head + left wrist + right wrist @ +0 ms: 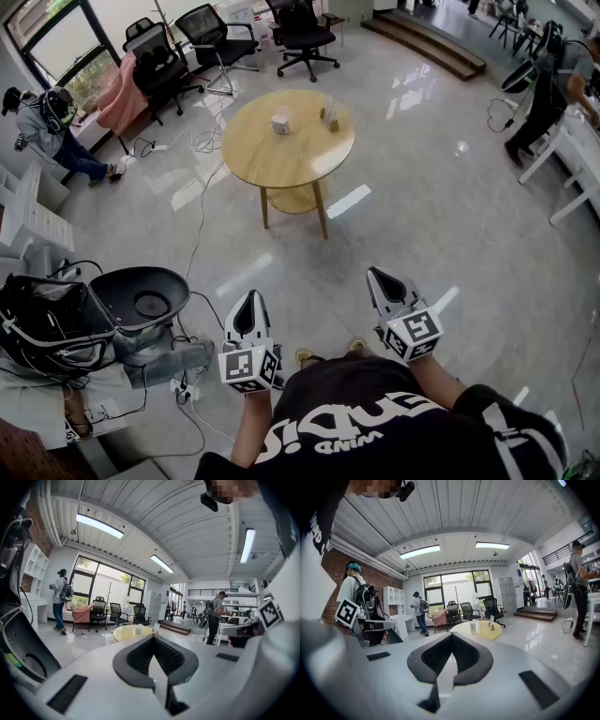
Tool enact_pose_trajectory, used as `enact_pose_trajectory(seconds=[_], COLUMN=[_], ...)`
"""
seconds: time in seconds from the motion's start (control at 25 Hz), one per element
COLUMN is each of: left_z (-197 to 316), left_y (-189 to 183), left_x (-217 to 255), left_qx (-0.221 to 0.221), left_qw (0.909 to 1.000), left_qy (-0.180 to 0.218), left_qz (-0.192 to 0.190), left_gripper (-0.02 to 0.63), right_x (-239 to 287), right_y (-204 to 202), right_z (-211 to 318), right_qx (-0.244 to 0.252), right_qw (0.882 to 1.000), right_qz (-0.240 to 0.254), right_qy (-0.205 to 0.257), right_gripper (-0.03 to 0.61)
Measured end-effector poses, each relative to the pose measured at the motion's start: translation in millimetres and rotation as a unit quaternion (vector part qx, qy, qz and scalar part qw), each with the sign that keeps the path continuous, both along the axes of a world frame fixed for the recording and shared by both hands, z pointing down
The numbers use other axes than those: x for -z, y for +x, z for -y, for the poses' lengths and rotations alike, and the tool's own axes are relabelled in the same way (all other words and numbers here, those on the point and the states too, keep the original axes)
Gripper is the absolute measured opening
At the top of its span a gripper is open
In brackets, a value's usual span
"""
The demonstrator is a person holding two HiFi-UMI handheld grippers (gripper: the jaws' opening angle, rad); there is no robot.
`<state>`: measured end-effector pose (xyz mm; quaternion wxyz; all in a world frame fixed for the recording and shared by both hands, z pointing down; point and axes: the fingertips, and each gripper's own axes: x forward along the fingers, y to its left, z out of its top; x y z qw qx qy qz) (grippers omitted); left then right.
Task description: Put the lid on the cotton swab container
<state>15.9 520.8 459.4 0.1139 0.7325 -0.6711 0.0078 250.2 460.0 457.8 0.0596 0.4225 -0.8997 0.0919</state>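
A round wooden table (pixel 281 155) stands a few steps ahead on the glossy floor. On its top are a small white container (pixel 280 120) and, to its right, a small upright brownish item (pixel 330 116); at this distance I cannot tell which one is the lid. Both show small in the left gripper view, the container (pixel 138 630) and the item (pixel 155 627), and in the right gripper view, the container (pixel 473 625) and the item (pixel 491 625). My left gripper (pixel 248 298) and right gripper (pixel 375 274) are held close to my body. Both point towards the table, shut and empty.
Black office chairs (pixel 211 33) stand behind the table, one with a pink cloth. Cables (pixel 192 253) run across the floor to a black bowl-shaped device (pixel 141 295) and bags at my left. One person (pixel 47 127) is at the far left, another (pixel 544 94) by white desks at the right.
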Motion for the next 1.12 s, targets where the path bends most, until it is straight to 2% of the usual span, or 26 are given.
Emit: enact_pose_trajectory(seconds=[0.2, 0.6, 0.96, 1.12], left_z=[16, -3, 2, -7], left_y=[-16, -3, -12, -3], left_x=[14, 2, 10, 1], left_qx=[0.005, 0.002, -0.028, -0.050], left_qw=[1.0000, 1.0000, 0.9995, 0.9985], left_qy=[0.000, 0.002, 0.008, 0.020], left_qz=[-0.004, -0.004, 0.009, 0.008], left_gripper=[0.006, 0.006, 0.006, 0.006], right_x=[11, -5, 0, -11], right_y=[-16, -12, -43, -46], right_z=[15, -8, -14, -28], right_qx=[0.000, 0.011, 0.014, 0.002], right_qw=[1.000, 1.000, 1.000, 1.000], right_qz=[-0.002, 0.002, -0.007, -0.008], right_qy=[-0.003, -0.006, 0.002, 0.014], right_gripper=[0.002, 0.002, 0.003, 0.003])
